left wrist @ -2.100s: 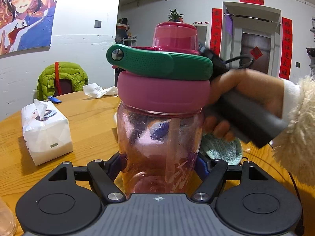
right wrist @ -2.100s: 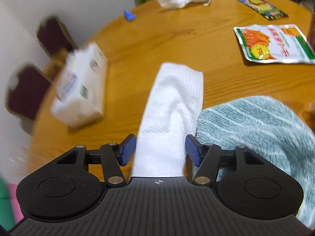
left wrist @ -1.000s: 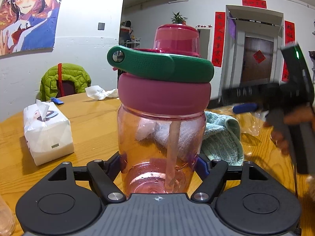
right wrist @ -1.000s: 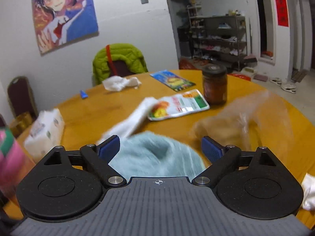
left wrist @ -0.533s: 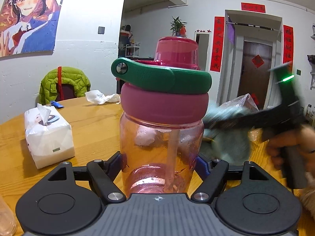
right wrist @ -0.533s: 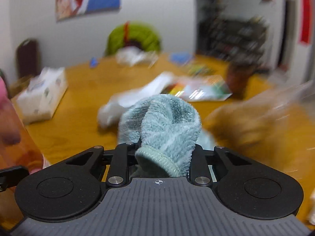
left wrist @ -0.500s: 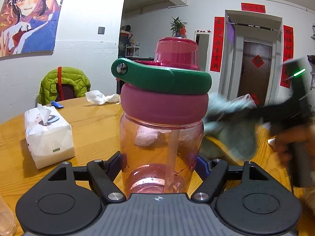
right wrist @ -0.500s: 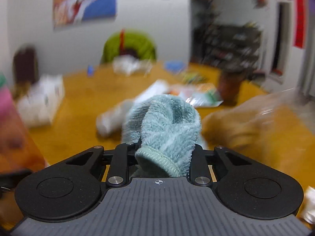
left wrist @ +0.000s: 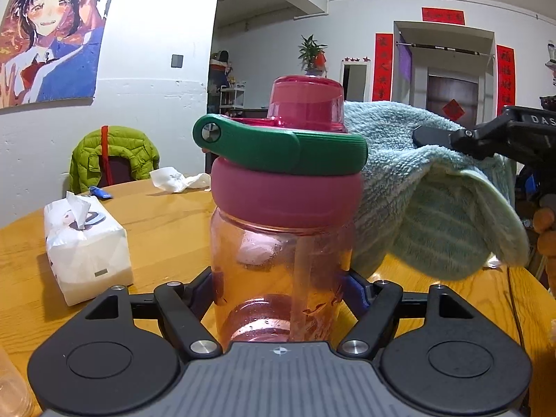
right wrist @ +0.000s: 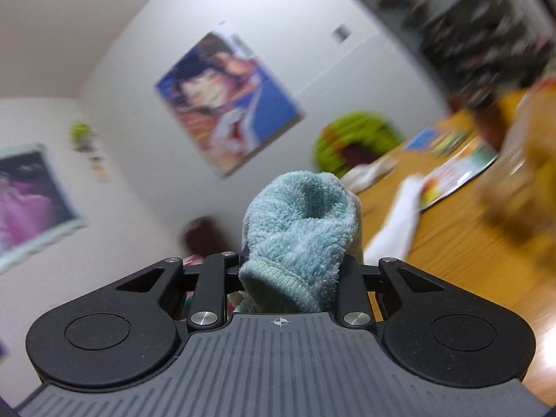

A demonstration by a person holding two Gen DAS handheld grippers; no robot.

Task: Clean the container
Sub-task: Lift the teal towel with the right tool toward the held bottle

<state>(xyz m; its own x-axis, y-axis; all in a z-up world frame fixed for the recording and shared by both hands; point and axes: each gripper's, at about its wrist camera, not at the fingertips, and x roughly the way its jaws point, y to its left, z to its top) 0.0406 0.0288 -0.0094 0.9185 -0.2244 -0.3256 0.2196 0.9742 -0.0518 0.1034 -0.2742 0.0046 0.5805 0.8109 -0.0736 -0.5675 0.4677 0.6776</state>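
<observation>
A clear pink water bottle [left wrist: 281,271] with a pink lid and green carry handle [left wrist: 278,147] stands upright on the wooden table [left wrist: 166,222]. My left gripper [left wrist: 281,295] is shut on the bottle's lower body. My right gripper [right wrist: 290,271] is shut on a light blue fluffy cloth [right wrist: 305,215]. In the left wrist view the right gripper [left wrist: 486,139] holds the cloth [left wrist: 427,187] against the right side of the bottle's lid and cap. The right wrist view is blurred and tilted.
A white tissue pack [left wrist: 83,239] lies left of the bottle. A crumpled tissue [left wrist: 177,179] and a chair with a green jacket [left wrist: 111,160] are behind. In the right wrist view a white towel [right wrist: 396,222] and a snack packet [right wrist: 458,170] lie on the table.
My right gripper closed on the blue cloth, lifted it off the table and carried it left against the bottle's lid. The left gripper and bottle stayed still.
</observation>
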